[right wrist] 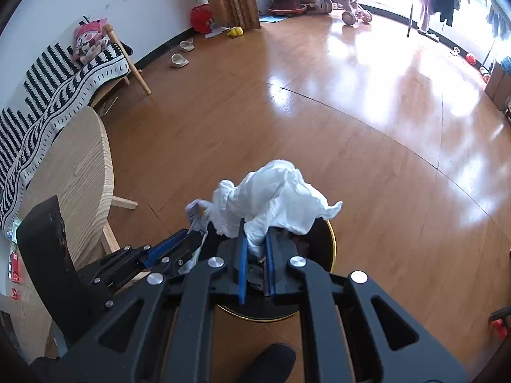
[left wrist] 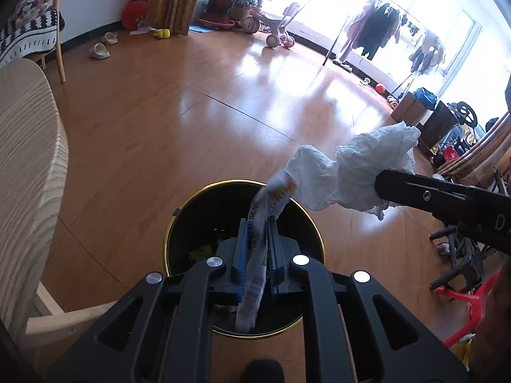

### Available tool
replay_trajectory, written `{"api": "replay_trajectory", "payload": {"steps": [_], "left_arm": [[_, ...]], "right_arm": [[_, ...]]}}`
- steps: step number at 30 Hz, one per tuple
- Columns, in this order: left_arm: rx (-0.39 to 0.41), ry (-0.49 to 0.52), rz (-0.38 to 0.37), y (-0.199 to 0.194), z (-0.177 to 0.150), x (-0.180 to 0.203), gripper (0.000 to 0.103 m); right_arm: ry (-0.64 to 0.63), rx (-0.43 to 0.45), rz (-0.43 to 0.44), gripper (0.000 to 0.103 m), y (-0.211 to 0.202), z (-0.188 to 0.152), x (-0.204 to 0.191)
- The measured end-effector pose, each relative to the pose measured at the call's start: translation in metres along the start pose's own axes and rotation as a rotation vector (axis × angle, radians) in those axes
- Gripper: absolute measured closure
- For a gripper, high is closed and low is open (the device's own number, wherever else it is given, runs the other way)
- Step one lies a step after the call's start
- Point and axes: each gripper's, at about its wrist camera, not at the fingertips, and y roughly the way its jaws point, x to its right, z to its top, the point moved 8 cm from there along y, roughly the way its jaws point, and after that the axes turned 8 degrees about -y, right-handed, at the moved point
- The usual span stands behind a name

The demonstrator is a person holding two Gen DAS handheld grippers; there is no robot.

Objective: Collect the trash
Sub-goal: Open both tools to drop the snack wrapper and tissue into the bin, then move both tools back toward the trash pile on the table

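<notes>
At far left a pale wooden table stands on the floor, well apart from the slippers by the wall. Just right of the table sits the bin, black with a gold rim, holding dark scraps.

The left gripper hangs over the bin mouth, its blue-padded jaws pinching a wrapper. The wrapper is a long printed strip; its long axis runs along the fingers, its upper end poking out past the tips and tilting right, its barcode end trailing back toward the gripper body above the bin's near rim.

Further right, the right gripper is also above the bin, jaws pressed onto a crumpled white tissue. The tissue bulges up and out beyond the fingertips, spreading wider than tall, one corner pointing right. In the left wrist view the tissue hangs beside the wrapper's top end, close or just touching; I cannot tell which.
</notes>
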Motion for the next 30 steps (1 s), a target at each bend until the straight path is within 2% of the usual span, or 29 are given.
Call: {"api": "replay_trajectory", "payload": {"steps": [2, 3, 4, 11, 18, 19, 20, 21, 22, 27, 29, 30], "left_arm": [[0.002, -0.006, 0.002, -0.002, 0.0, -0.001, 0.062], [0.015, -0.011, 0.003, -0.005, 0.001, -0.003, 0.044], [0.031, -0.015, 0.004, -0.009, 0.003, -0.004, 0.041], [0.056, -0.009, 0.002, -0.032, 0.01, -0.008, 0.038], [0.092, 0.009, 0.021, -0.077, 0.013, -0.025, 0.034], [0.104, 0.016, 0.032, -0.088, 0.014, -0.029, 0.034], [0.114, 0.017, 0.04, -0.096, 0.016, -0.033, 0.034], [0.118, 0.015, 0.045, -0.102, 0.016, -0.036, 0.034], [0.123, 0.012, 0.048, -0.11, 0.017, -0.04, 0.034], [0.167, 0.003, 0.1, -0.158, 0.016, -0.073, 0.034], [0.189, -0.004, 0.127, -0.177, 0.016, -0.088, 0.028], [0.204, -0.01, 0.145, -0.188, 0.016, -0.096, 0.022]], "right_arm": [[0.005, -0.002, -0.003, 0.093, 0.0, -0.001, -0.001], [0.009, -0.004, -0.003, 0.093, 0.0, -0.001, -0.001], [0.012, -0.006, -0.003, 0.093, 0.0, -0.001, -0.002], [0.007, -0.022, -0.008, 0.093, 0.004, -0.001, -0.006], [0.004, -0.071, -0.027, 0.092, 0.021, -0.005, -0.009], [0.008, -0.078, -0.029, 0.087, 0.023, -0.006, -0.01], [0.011, -0.083, -0.029, 0.07, 0.025, -0.006, -0.011], [0.015, -0.081, -0.035, 0.041, 0.026, -0.005, -0.012], [0.015, -0.067, -0.048, 0.033, 0.025, -0.004, -0.012], [0.021, -0.07, -0.054, 0.031, 0.027, 0.0, -0.022], [0.005, -0.059, -0.053, 0.031, 0.024, 0.004, -0.035], [-0.006, -0.051, -0.046, 0.031, 0.022, 0.007, -0.046]]}}
